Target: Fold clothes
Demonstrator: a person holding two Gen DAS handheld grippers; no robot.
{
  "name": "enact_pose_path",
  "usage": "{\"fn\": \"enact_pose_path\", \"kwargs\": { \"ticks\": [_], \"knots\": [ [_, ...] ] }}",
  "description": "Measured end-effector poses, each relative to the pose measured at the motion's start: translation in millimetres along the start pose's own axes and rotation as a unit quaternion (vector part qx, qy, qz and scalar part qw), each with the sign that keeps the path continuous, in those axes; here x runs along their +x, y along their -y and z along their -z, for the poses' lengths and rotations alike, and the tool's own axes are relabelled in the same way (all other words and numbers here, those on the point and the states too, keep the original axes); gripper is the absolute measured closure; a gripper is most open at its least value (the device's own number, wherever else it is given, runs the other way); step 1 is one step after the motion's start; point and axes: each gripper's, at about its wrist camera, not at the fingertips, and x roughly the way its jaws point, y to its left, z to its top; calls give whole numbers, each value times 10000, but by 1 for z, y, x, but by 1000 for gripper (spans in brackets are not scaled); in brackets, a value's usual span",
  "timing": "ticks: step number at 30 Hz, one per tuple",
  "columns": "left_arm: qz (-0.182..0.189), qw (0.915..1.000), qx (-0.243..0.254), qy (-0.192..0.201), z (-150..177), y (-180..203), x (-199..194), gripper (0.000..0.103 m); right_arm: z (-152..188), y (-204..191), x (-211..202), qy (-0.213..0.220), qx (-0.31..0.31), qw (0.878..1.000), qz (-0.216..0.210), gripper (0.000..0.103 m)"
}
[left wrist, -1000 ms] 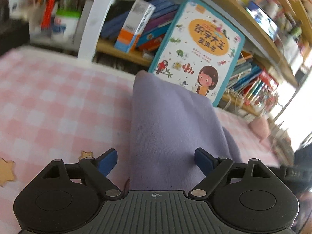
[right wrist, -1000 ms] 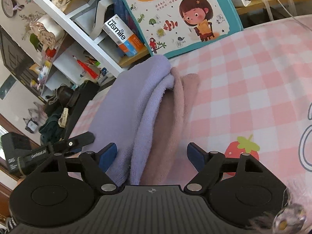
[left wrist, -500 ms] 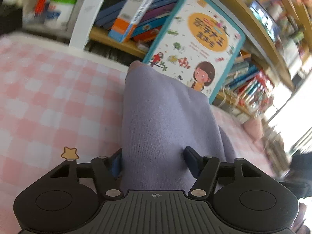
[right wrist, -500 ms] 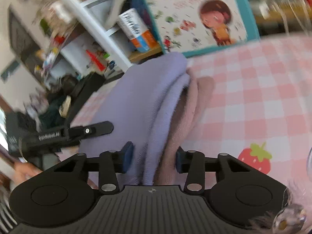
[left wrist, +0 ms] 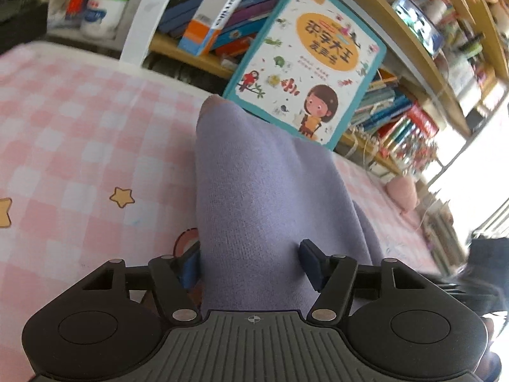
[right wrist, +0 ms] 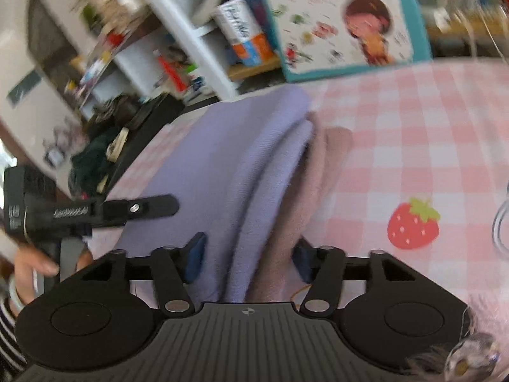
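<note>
A folded lavender garment [left wrist: 254,191] with a dusty-pink layer [right wrist: 302,197] under it lies on the pink checked sheet [left wrist: 79,133]. My left gripper [left wrist: 251,264] is shut on one end of the lavender garment, its blue pads pressed into the cloth. My right gripper [right wrist: 248,261] is shut on the other end, pinching the lavender and pink layers together. The left gripper's body [right wrist: 63,213] shows at the left of the right wrist view, held by a hand.
A teal children's book [left wrist: 305,63] leans against a bookshelf [left wrist: 413,73] just beyond the garment. A white shelf post [left wrist: 146,19] and boxes stand behind. The sheet has a star [left wrist: 121,196] and a strawberry print [right wrist: 413,226].
Both grippers were open around the garment's ends and have closed onto the cloth. The views have shifted slightly and the right one is blurred by motion.
</note>
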Motion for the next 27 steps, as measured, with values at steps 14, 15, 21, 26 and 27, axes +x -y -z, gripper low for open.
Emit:
{"fn": "enact_pose_path", "kwargs": {
  "ticks": [14, 15, 21, 26, 27],
  "knots": [
    [-28, 9988, 467, 169, 6, 13, 3, 44, 7, -14, -4, 272, -132, 9995, 46, 68],
    [-18, 9984, 533, 203, 6, 16, 1, 45, 9, -18, -6, 335, -239, 9991, 110, 68],
    [146, 9974, 613, 346, 0, 21, -9, 45, 13, -39, -22, 730, -724, 9942, 317, 70],
    [218, 9970, 608, 428, -14, 22, -12, 45, -3, -44, -22, 870, -844, 9921, 320, 70],
    [222, 9972, 583, 405, -18, 20, -10, 45, -7, -45, -20, 870, -854, 9920, 322, 70]
  ]
}}
